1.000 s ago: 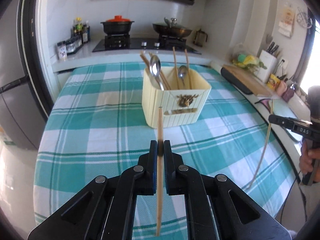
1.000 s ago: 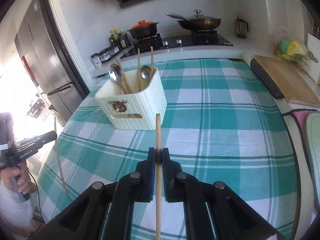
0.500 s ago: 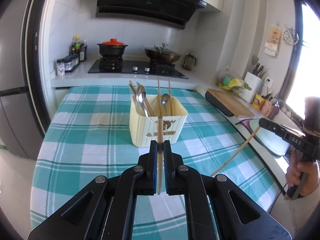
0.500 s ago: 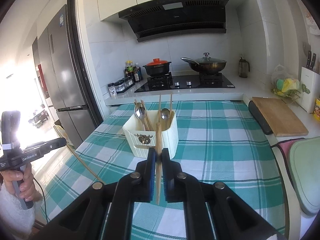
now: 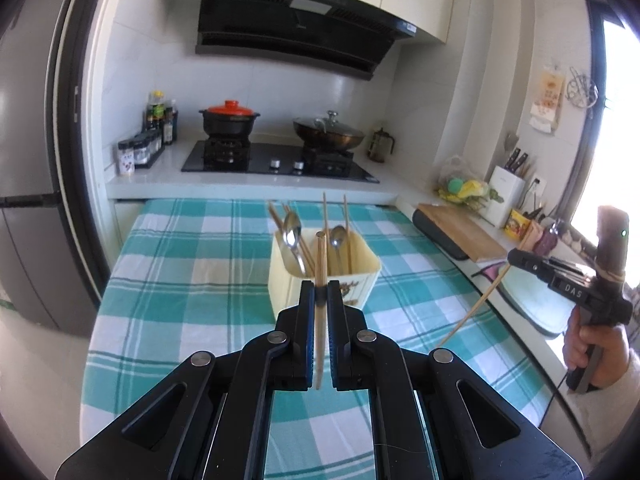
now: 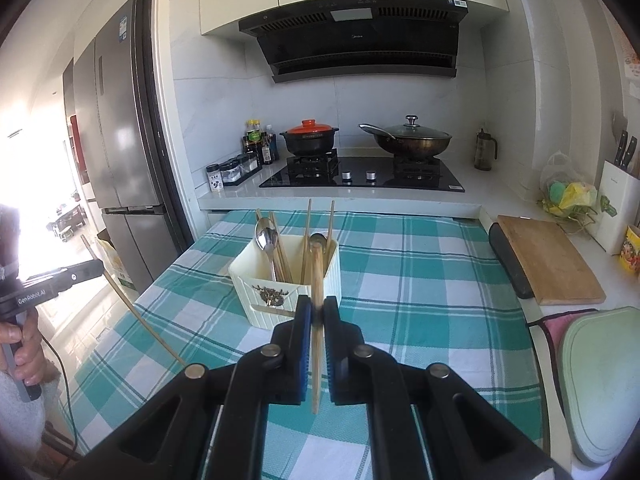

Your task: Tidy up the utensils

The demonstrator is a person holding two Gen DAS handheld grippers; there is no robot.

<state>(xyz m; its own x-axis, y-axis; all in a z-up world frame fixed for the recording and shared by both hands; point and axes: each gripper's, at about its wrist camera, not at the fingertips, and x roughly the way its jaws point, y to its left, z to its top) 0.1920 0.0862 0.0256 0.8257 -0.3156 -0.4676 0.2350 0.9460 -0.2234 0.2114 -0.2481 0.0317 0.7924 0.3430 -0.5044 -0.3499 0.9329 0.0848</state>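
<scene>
A cream utensil holder (image 5: 362, 276) (image 6: 256, 276) stands mid-table on the teal checked cloth, with spoons and several chopsticks upright in it. My left gripper (image 5: 321, 294) is shut on a wooden chopstick (image 5: 320, 264) that points toward the holder, a little short of it. My right gripper (image 6: 317, 308) is likewise shut on a second chopstick (image 6: 317, 272), lifted above the cloth just in front of the holder. Each view shows the other gripper at its edge: the right gripper (image 5: 516, 258) with its slanting chopstick (image 5: 472, 312), the left gripper (image 6: 90, 270) with its chopstick (image 6: 132, 304).
Behind the table (image 5: 192, 280) runs a counter with a hob, a black pot with a red lid (image 5: 229, 118) and a lidded wok (image 6: 410, 140). Spice jars (image 6: 232, 170) stand at the left. A wooden cutting board (image 6: 548, 260) and a knife block (image 5: 506, 194) lie right. A fridge (image 6: 116, 152) stands left.
Both grippers rose and tipped up, each still holding its chopstick. The view lifted from the cloth to the hob and hood. The chopsticks now slant toward the holder.
</scene>
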